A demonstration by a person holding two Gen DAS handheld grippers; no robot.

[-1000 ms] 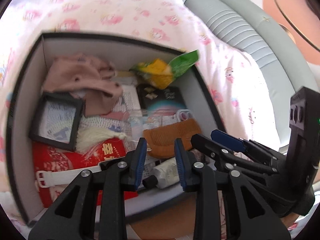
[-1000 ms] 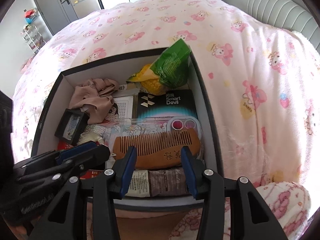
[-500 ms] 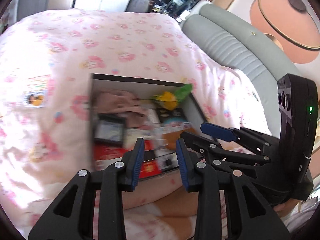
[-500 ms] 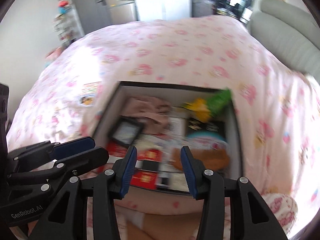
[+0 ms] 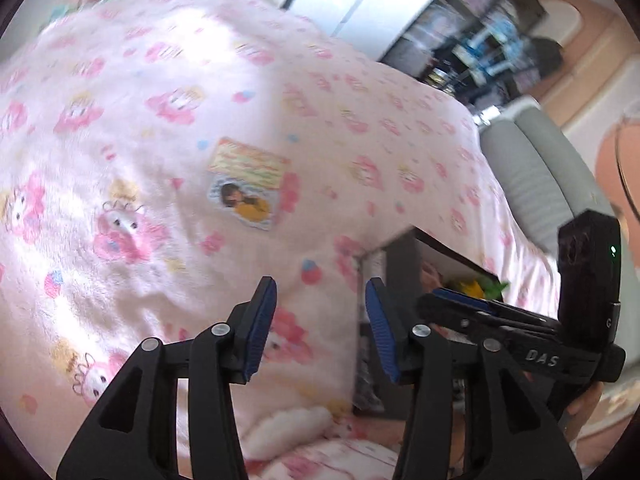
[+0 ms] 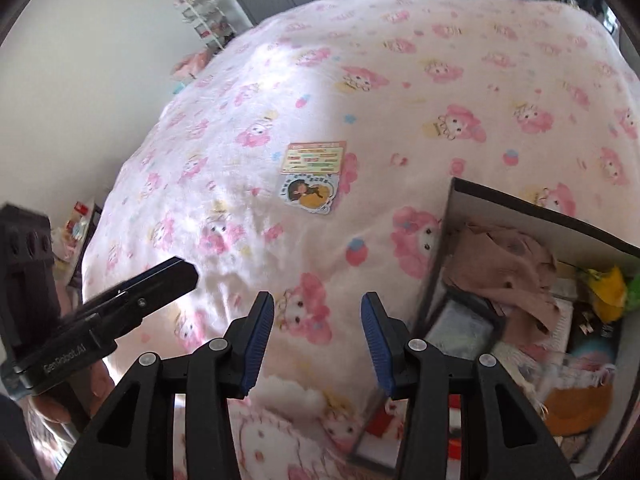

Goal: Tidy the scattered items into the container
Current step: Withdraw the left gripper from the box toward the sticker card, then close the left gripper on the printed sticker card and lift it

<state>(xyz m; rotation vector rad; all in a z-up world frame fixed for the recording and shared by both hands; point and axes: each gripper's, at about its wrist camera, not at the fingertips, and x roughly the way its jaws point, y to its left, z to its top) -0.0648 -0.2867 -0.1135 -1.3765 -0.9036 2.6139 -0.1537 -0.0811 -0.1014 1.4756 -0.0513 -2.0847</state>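
- Black left gripper (image 5: 320, 332): its jaws are opening, with nothing between them. Your right gripper (image 6: 316, 340) is also spread and empty.
- Just beside, the box (image 6: 452, 208) is already full of items.
- Farther out on the blanket (image 6: 400, 80) lie two sticker cards (image 6: 310, 176), touching each other. They look thin, light and bendable, so pinch one at a free edge.

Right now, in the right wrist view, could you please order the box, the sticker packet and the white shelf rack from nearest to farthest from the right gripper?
1. Box: nearest, just right of the right gripper, already full of items.
2. Sticker packet: ahead on the pink blanket, slightly left.
3. White shelf rack: farthest, by the wall at upper left.
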